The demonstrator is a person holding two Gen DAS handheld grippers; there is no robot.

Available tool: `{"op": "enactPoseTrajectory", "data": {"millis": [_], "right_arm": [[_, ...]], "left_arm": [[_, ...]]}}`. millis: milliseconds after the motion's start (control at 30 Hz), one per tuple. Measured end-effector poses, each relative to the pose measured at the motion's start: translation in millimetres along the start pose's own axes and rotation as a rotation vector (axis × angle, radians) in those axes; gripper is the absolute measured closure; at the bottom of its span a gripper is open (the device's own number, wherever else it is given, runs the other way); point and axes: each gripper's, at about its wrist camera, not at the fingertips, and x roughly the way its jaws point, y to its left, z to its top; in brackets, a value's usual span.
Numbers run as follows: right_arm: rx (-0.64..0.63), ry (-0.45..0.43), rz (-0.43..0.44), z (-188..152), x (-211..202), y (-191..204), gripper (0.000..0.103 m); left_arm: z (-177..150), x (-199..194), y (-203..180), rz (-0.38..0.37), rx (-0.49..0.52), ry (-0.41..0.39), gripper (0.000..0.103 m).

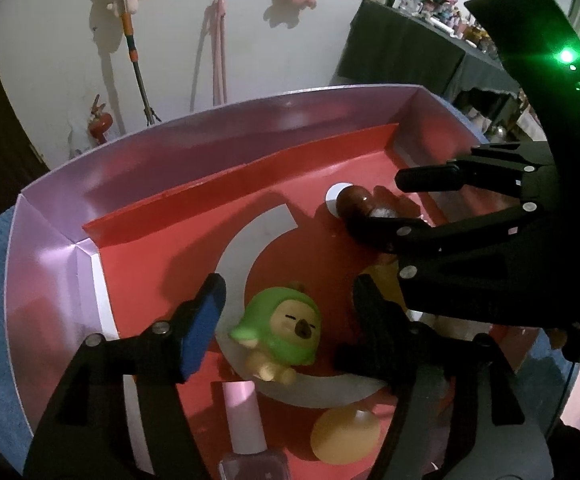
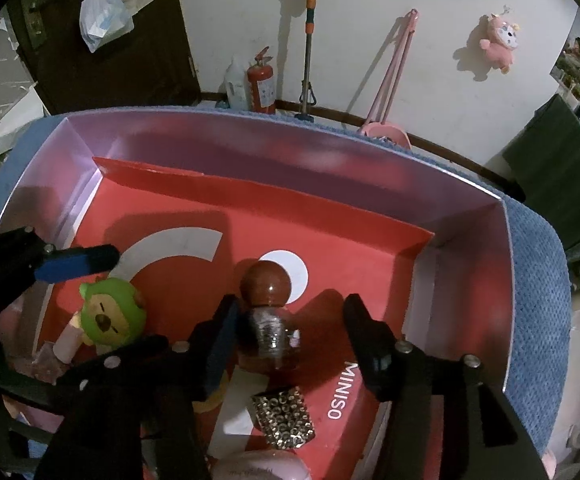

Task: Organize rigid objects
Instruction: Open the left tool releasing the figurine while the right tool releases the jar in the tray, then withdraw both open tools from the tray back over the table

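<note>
A pink-walled box point(image 1: 162, 160) with a red floor holds the objects. A green-hooded toy figure point(image 1: 282, 328) lies on that floor between the fingers of my left gripper point(image 1: 288, 316), which is open; the blue pads stand clear of the toy on both sides. My right gripper point(image 2: 294, 332) is open around a small glass bottle with a round brown cap point(image 2: 268, 316) that lies on the floor. The left pad is very close to the bottle, the right finger well apart. The left wrist view shows the right gripper point(image 1: 378, 204) over the same bottle point(image 1: 354, 202).
A nail polish bottle with a pink cap point(image 1: 242, 416) and a yellowish round piece point(image 1: 346, 432) lie near the front. A studded cube point(image 2: 284, 418) and a pink round object point(image 2: 258, 466) sit below the bottle. The box wall point(image 2: 290, 160) rests on a blue cloth point(image 2: 538, 280).
</note>
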Motion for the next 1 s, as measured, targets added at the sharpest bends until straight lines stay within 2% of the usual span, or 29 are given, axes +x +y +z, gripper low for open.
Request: {"op": "enactPoseTrajectory", "data": {"millis": [300,367,500,633,800,833,900,1000], "right_arm": [[0.024,-0.063,0.005,-5,-30,-5,0.032],[0.035,-0.1,0.015,-8,-46,-7,0.028],[0.034,-0.177,0.005,-19,-80,-9,0.017],[0.022,-0.264,0.003,-40,-120,-6,0.007],[0.005,-0.374,-0.003,-74,-163,3,0.0],[0.001,-0.402,-0.004,-85,-173,6,0.0],[-0.008,-0.441,-0.013,-100,-186,11,0.0],[-0.024,-0.498,-0.034,-130,-202,22,0.0]], "left_arm": [[-11,-29,-1,0.031,-0.031,-0.071,0.035],[-16,-40,-1,0.036,-0.045,-0.103,0.03],[-30,-67,-6,0.037,-0.062,-0.176,0.029],[-46,-93,-12,0.039,-0.081,-0.249,0.023],[-70,-130,-28,0.051,-0.095,-0.357,0.016],[-77,-137,-31,0.049,-0.094,-0.38,0.015],[-93,-152,-39,0.052,-0.084,-0.425,0.008],[-121,-168,-53,0.088,-0.076,-0.493,0.007]]}}
